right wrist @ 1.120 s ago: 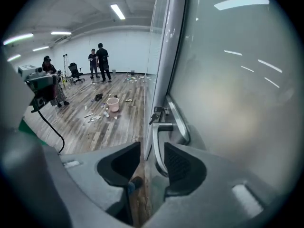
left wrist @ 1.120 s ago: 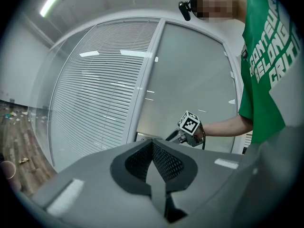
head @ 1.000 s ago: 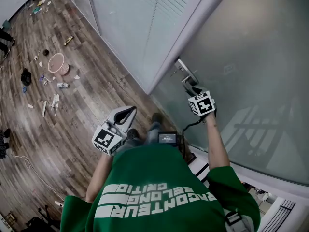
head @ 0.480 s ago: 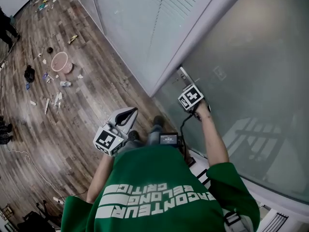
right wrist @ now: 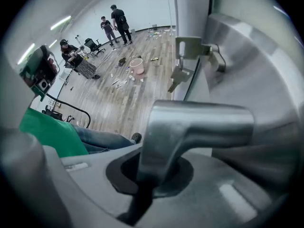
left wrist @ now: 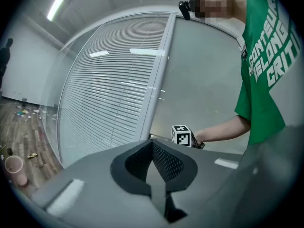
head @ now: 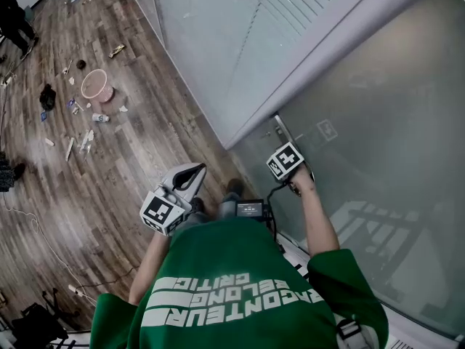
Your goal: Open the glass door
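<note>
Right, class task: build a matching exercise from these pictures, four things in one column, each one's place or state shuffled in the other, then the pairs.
Things
1. left gripper
2. right gripper
3. keys
4. pink basket

Place or state
A. standing on the wooden floor
B. jaws together, nothing between them
C. hanging from the lock
D. closed on the door handle

Pairs: 1-B, 2-D, 3-C, 4-A.
The right gripper's jaws have just closed, with the handle between them.

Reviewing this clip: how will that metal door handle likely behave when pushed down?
The lever handle looks like solid metal, so it is probably rigid, pivoting rather than bending. Its smooth sheen suggests a pinch grip could slip. The keys hang loose and may swing.
</note>
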Motion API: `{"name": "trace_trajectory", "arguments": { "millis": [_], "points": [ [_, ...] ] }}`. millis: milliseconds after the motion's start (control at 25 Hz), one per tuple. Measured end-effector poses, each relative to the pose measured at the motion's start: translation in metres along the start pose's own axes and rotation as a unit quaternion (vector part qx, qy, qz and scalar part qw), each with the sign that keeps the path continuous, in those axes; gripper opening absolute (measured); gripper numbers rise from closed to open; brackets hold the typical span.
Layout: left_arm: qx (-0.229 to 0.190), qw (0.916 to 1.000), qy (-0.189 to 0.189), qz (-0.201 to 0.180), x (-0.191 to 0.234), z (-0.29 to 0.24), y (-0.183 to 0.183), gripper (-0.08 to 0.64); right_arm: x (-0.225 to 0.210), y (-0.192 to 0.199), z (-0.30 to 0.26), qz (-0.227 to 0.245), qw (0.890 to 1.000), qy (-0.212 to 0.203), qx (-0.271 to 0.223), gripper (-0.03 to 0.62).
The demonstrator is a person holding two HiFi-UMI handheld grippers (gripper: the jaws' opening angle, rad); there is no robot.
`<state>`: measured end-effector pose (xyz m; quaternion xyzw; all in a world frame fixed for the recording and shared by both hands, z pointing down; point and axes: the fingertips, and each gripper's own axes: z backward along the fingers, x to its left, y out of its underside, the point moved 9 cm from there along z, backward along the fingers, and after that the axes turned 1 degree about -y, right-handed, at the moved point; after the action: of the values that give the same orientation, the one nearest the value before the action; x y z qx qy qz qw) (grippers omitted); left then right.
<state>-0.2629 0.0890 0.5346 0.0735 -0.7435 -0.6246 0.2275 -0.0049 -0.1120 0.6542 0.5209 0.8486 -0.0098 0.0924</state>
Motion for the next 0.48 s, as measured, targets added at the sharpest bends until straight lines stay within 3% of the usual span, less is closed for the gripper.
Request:
{"name": "trace_trajectory", "arguments": {
  "millis": [480],
  "points": [
    [0.002, 1.0000, -0.008, 0.004, 0.010, -0.018, -0.005, 0.015, 0.006, -0.004, 0.004, 0.003, 1.000, 0.003, -0.016, -0.006]
  ]
}}
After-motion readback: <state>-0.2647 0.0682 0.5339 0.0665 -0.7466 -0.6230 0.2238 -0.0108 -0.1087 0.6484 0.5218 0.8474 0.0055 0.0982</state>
